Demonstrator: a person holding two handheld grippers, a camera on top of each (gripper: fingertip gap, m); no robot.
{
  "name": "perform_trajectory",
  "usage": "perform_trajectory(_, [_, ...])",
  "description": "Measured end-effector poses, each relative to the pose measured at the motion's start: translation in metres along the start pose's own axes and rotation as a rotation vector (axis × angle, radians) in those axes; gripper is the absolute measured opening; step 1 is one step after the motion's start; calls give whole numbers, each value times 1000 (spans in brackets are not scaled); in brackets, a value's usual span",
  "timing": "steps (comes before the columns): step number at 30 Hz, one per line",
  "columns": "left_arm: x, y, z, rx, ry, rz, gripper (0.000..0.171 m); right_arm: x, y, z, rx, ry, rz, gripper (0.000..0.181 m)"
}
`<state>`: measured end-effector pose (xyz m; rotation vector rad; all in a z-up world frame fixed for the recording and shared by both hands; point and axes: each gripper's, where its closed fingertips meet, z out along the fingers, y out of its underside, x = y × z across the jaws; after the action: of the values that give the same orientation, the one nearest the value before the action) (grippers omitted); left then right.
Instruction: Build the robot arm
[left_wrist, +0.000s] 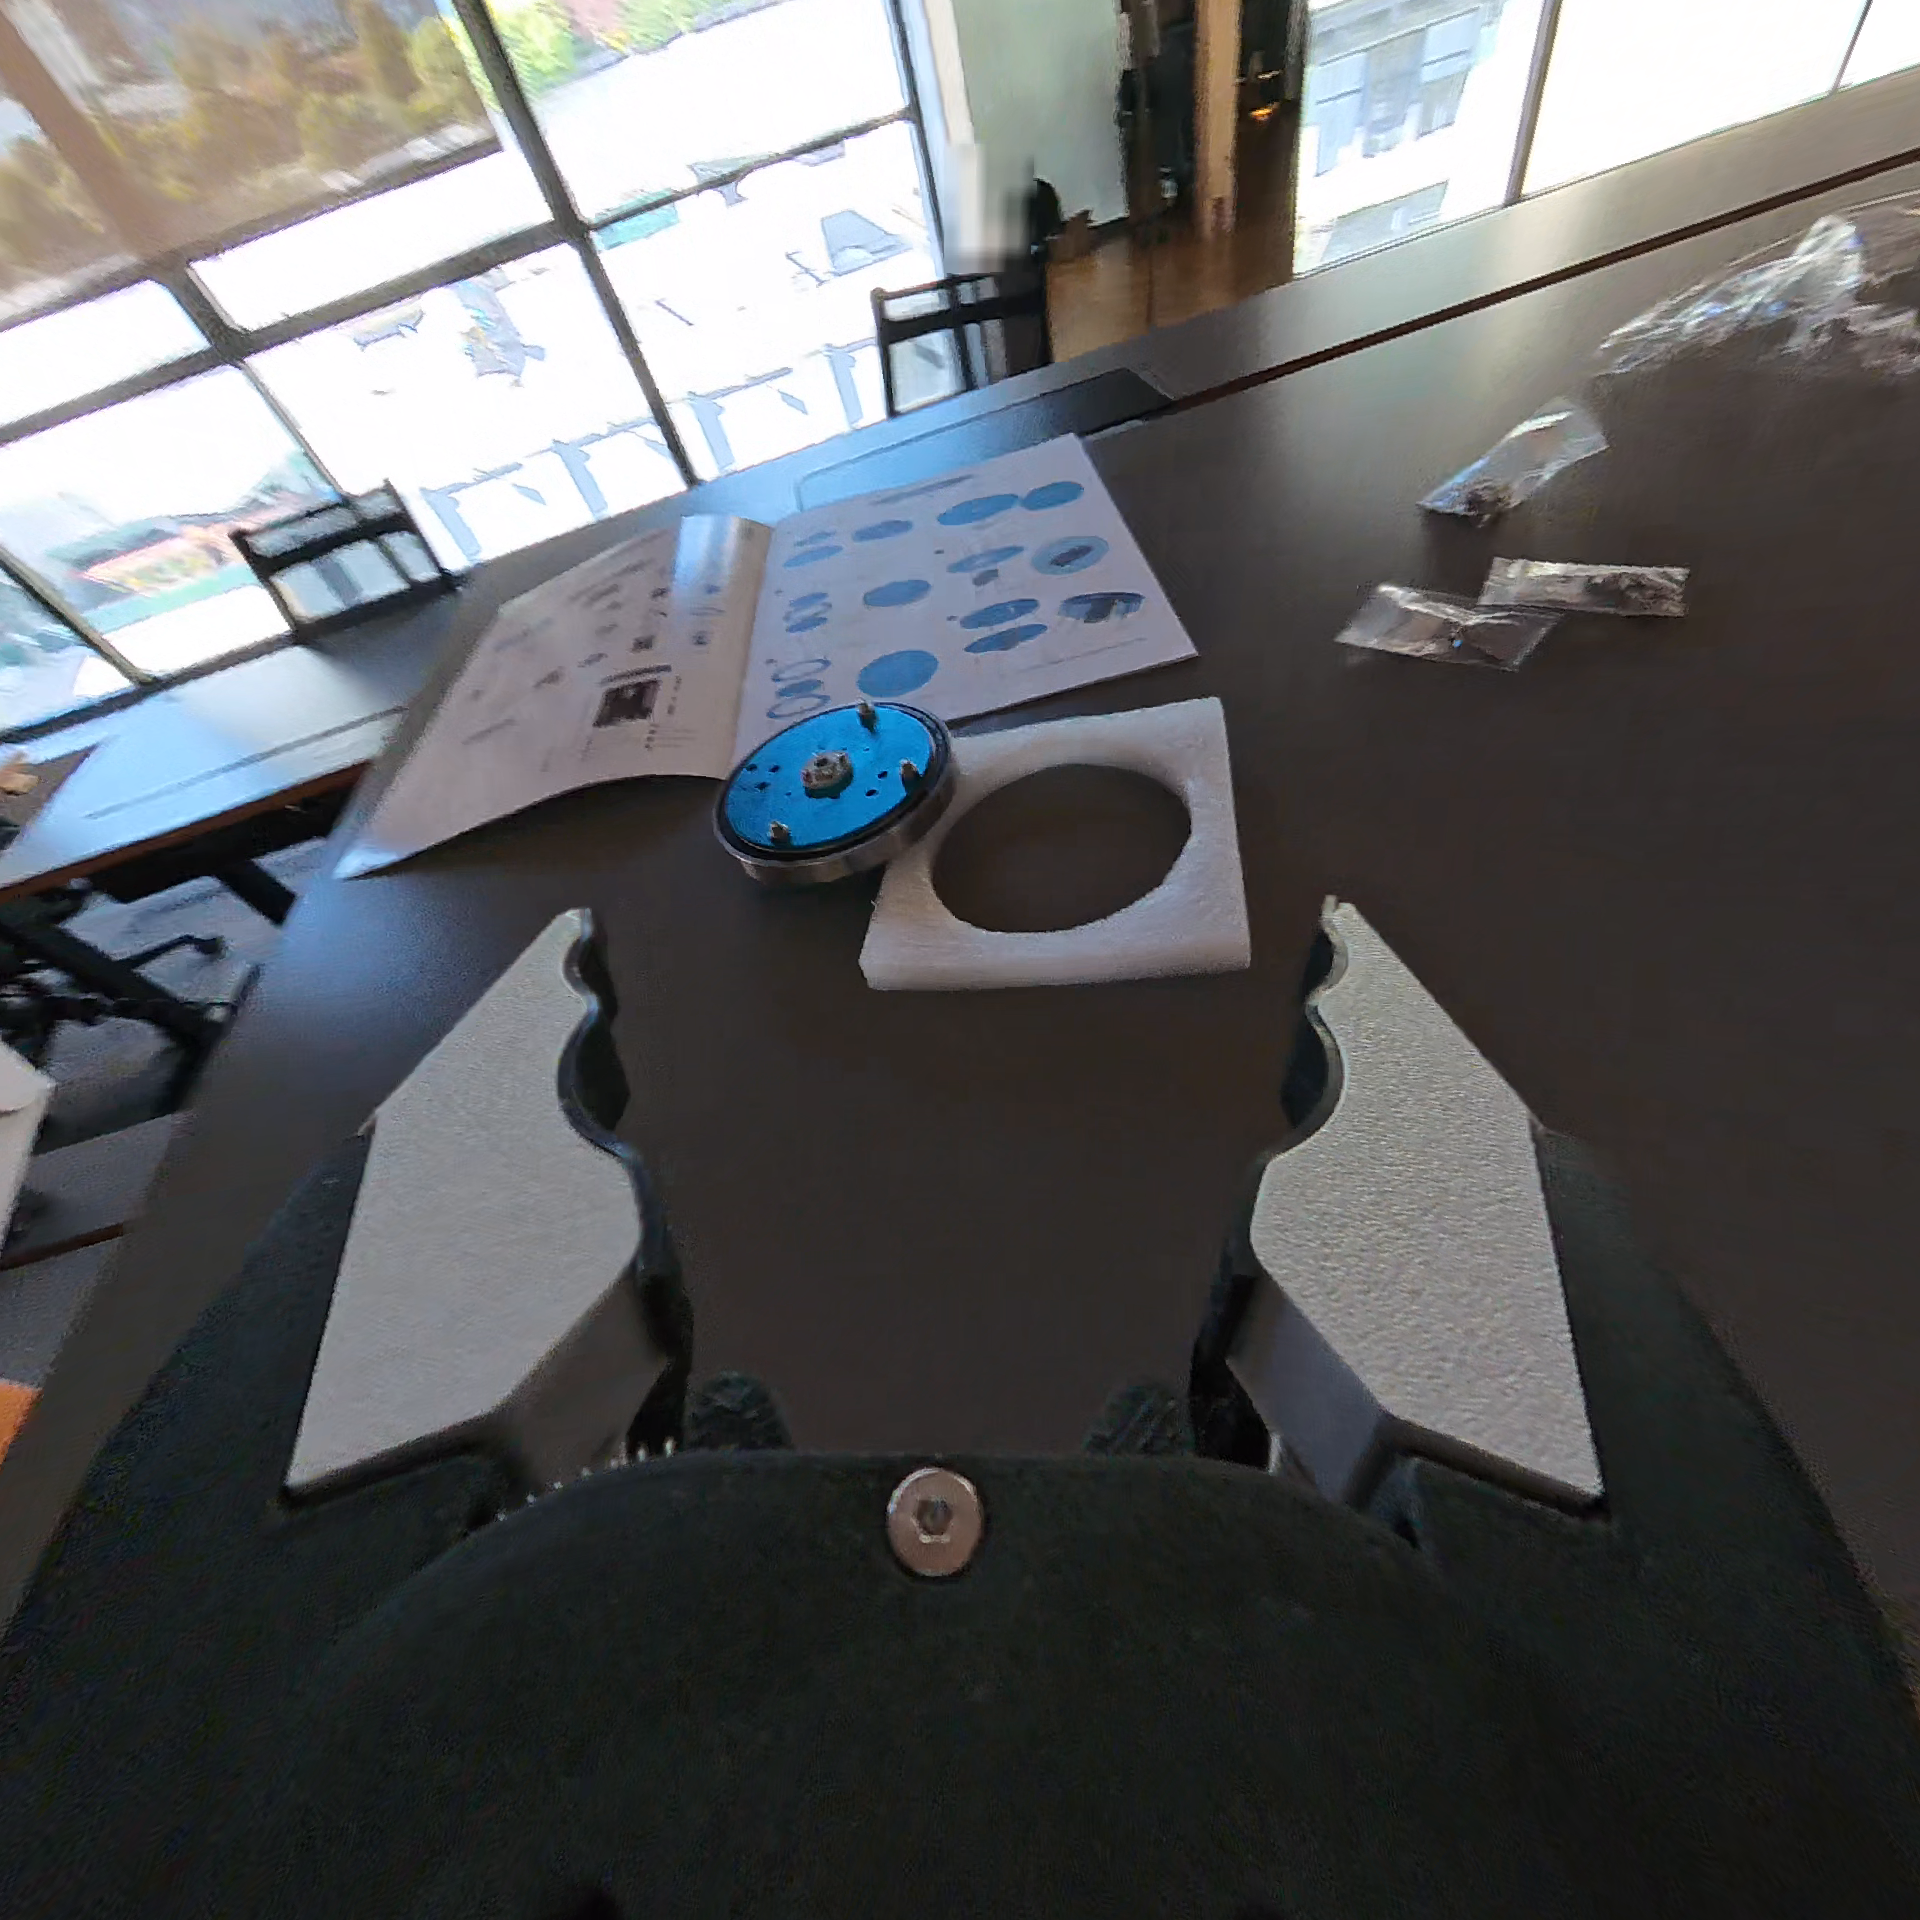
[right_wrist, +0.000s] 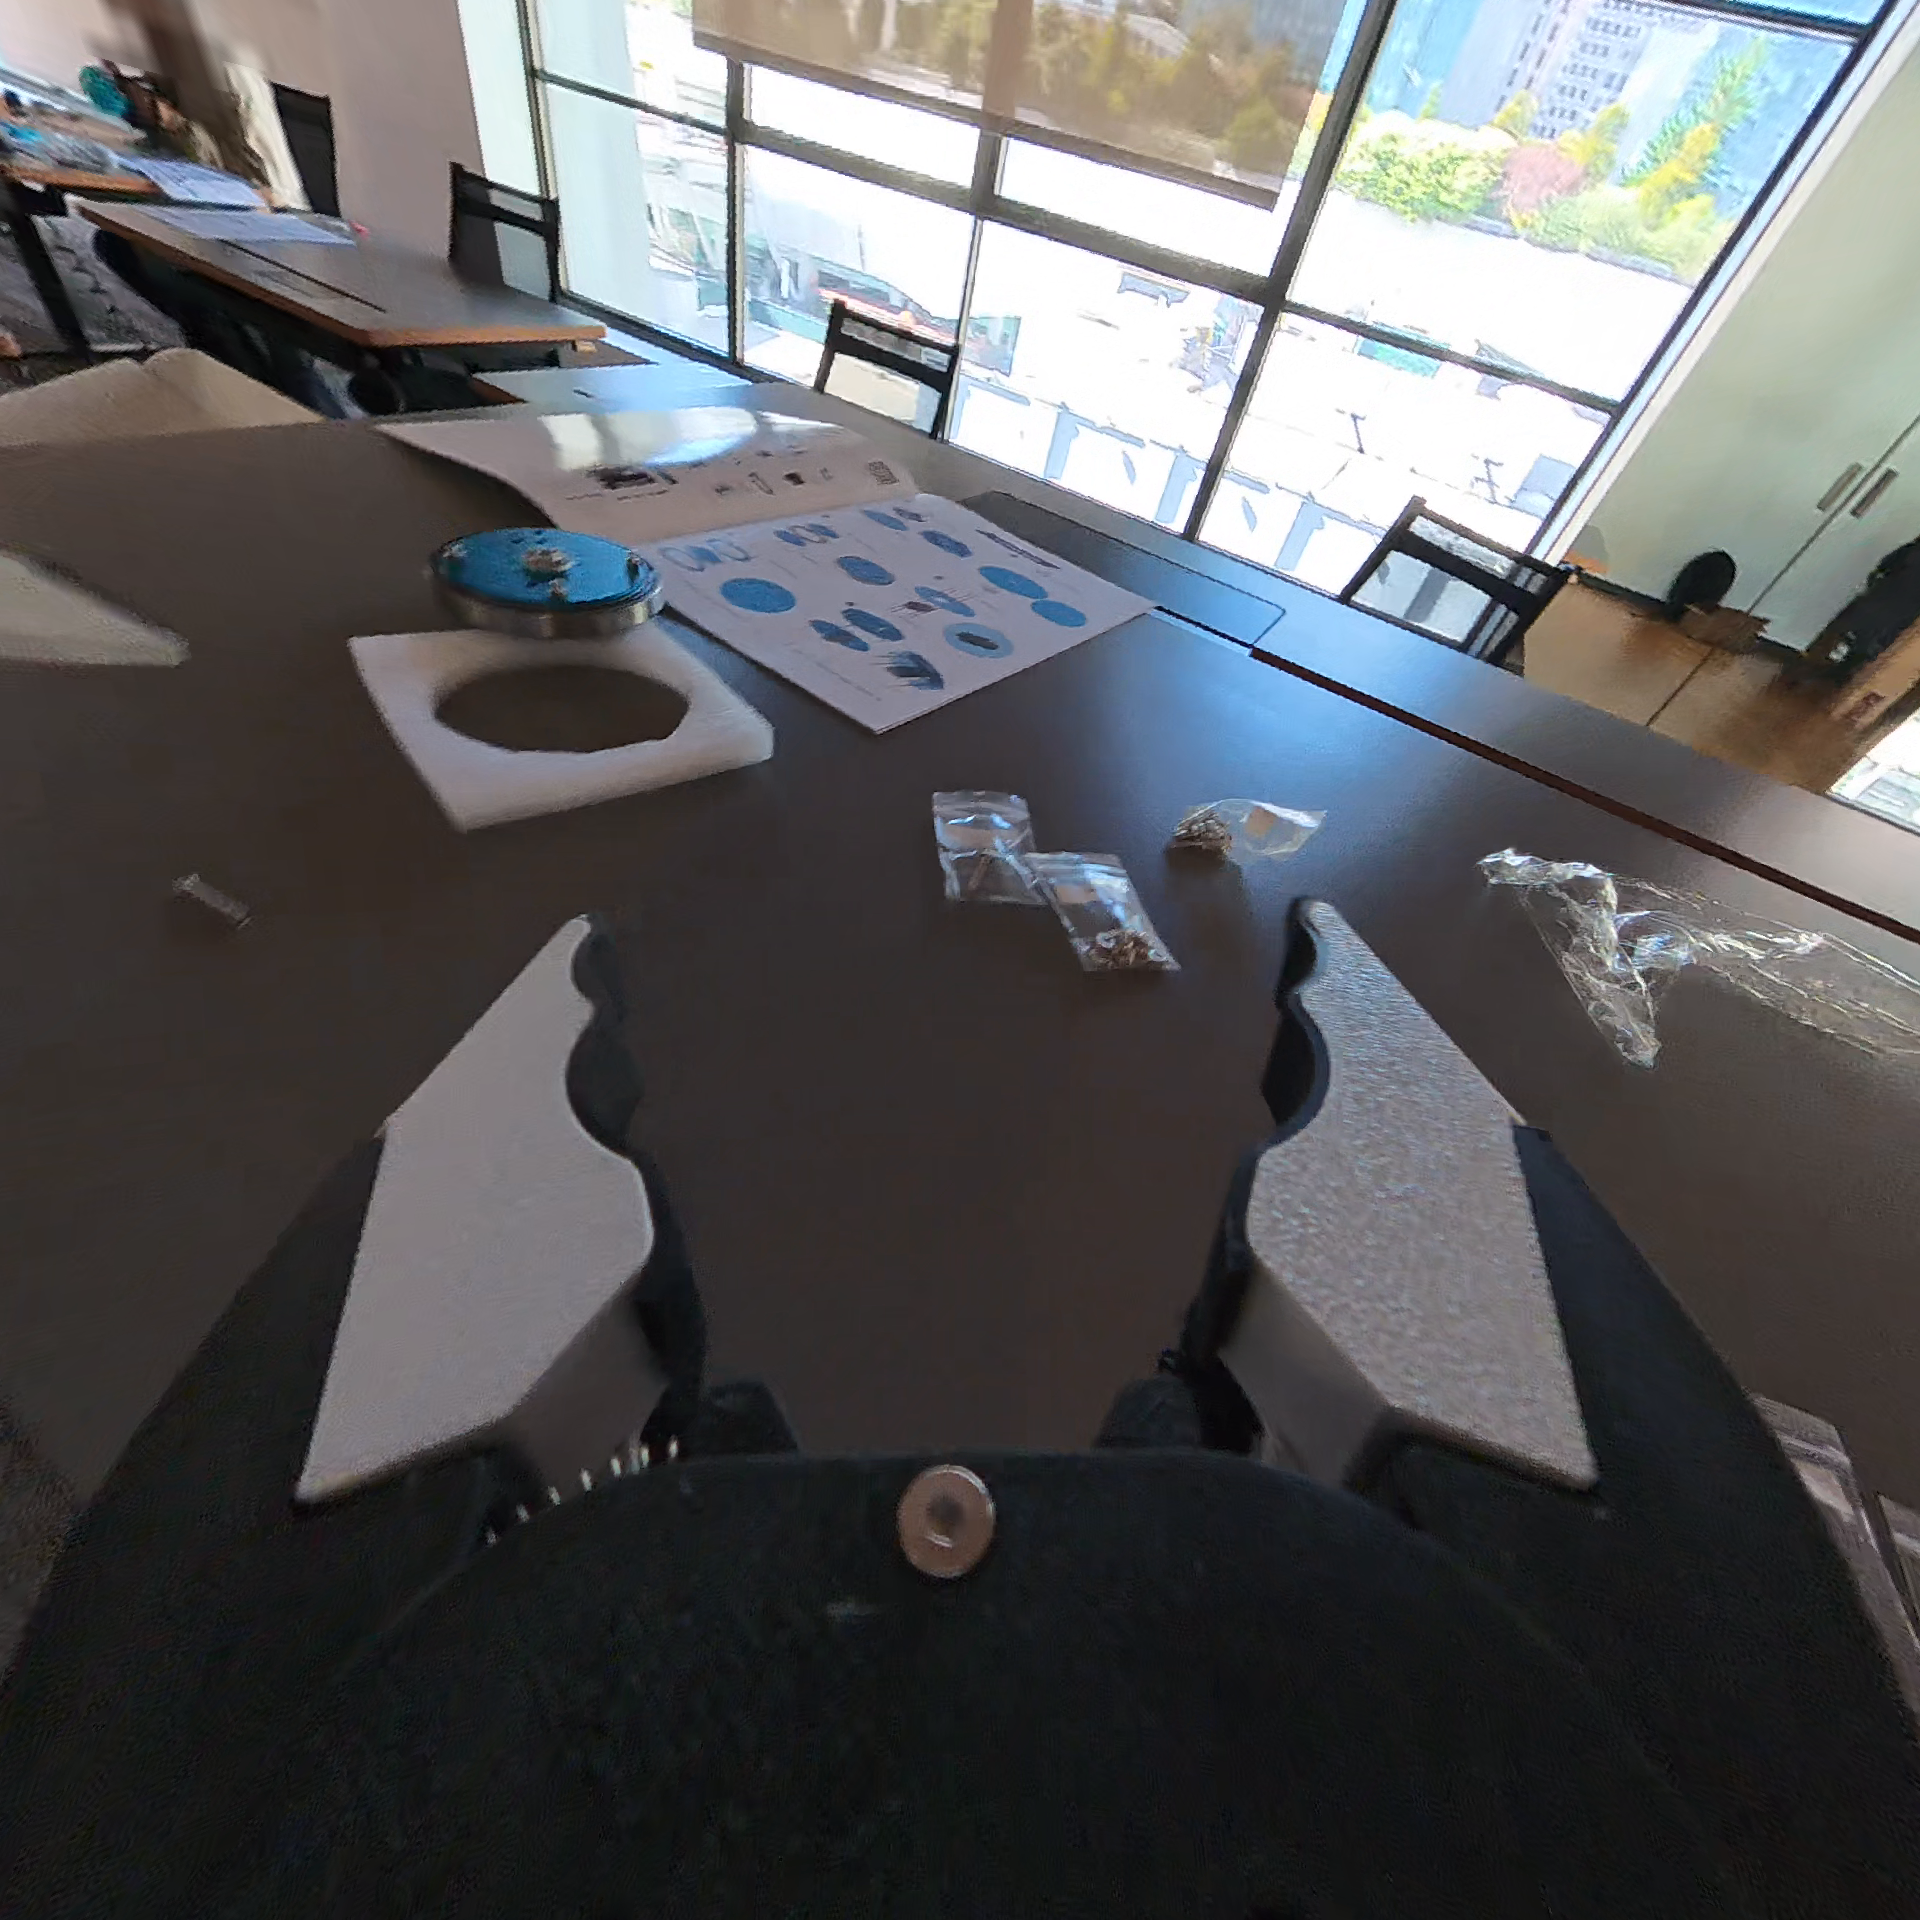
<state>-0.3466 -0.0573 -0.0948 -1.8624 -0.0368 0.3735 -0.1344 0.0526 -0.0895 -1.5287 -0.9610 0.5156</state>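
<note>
A blue disc in a metal ring (left_wrist: 834, 793) with small posts on top rests partly on a white foam square with a round hole (left_wrist: 1060, 847), on the dark table (left_wrist: 935, 1143). My left gripper (left_wrist: 961, 920) is open and empty, hovering just short of the foam. In the right wrist view the disc (right_wrist: 548, 582) and foam (right_wrist: 561, 717) lie far left. My right gripper (right_wrist: 945, 925) is open and empty, nearest two small clear bags of screws (right_wrist: 1049, 883). A small metal cylinder (right_wrist: 211, 900) lies at the left.
An open instruction booklet (left_wrist: 790, 623) lies behind the disc; it also shows in the right wrist view (right_wrist: 862, 592). Another screw bag (right_wrist: 1236, 826) and crumpled clear plastic (right_wrist: 1662, 945) lie right. Small bags (left_wrist: 1507, 613) lie right of the foam. Chairs, other tables and windows stand beyond. To reach the small metal cylinder (right_wrist: 211, 900) in a straight line is about 7 centimetres for my left fingers, about 15 centimetres for my right.
</note>
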Motion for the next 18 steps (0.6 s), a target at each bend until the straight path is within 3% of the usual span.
perform_trajectory(2, [-2, -14, 1, 36, -99, 48, 136, -19, -5, -13, 9, -50, -1, 131])
perform_trajectory(5, [-5, -30, 19, 32, -189, 89, 143, -74, -53, -38, 54, -174, 1, 133])
perform_trajectory(10, [-1, -34, 56, -68, -236, 155, 146, -192, -134, -95, 125, -252, -321, 126])
perform_trajectory(13, [6, -36, 64, -110, -242, 191, 146, -237, -152, -100, 98, -195, -526, 124])
perform_trajectory(15, [10, -39, 62, -129, -240, 195, 145, -248, -154, -98, 88, -139, -625, 121])
perform_trajectory(18, [13, -49, 53, -96, -239, 171, 142, -255, -145, -104, 59, -163, -609, 121])
